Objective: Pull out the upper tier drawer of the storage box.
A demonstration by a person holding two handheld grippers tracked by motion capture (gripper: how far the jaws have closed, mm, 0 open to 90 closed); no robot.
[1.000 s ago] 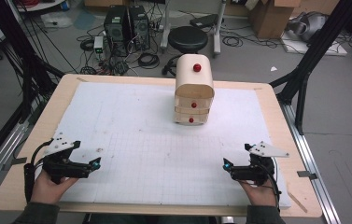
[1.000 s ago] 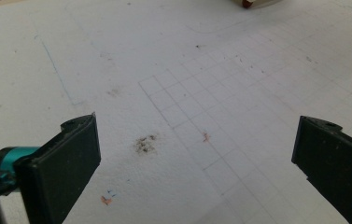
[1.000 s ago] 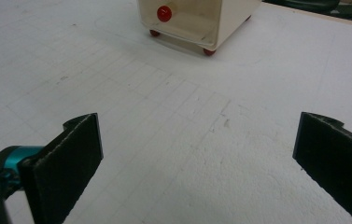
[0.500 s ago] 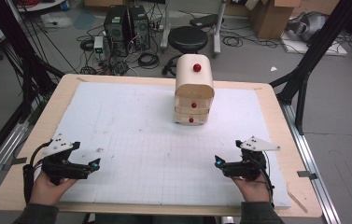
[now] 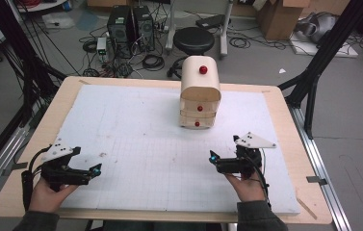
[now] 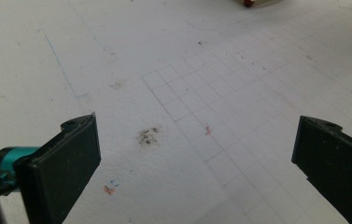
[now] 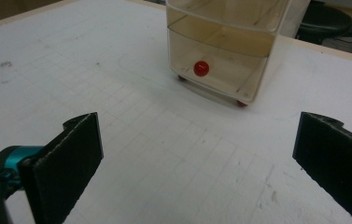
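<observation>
Drawer unit [image 5: 200, 94] upright | knobs [image 5: 197, 123] face person; both grippers agape

Black stool [image 5: 195, 39], computer towers [image 5: 127, 24], cardboard box [image 5: 279, 18].

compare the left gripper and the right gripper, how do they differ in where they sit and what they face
The left gripper sits near the table's front left corner; the right gripper sits farther in, closer to the drawer unit. The left gripper faces bare gridded mat; the right gripper faces the drawer unit's bottom drawer and its red knob. Both are open, empty and held by a hand.
</observation>
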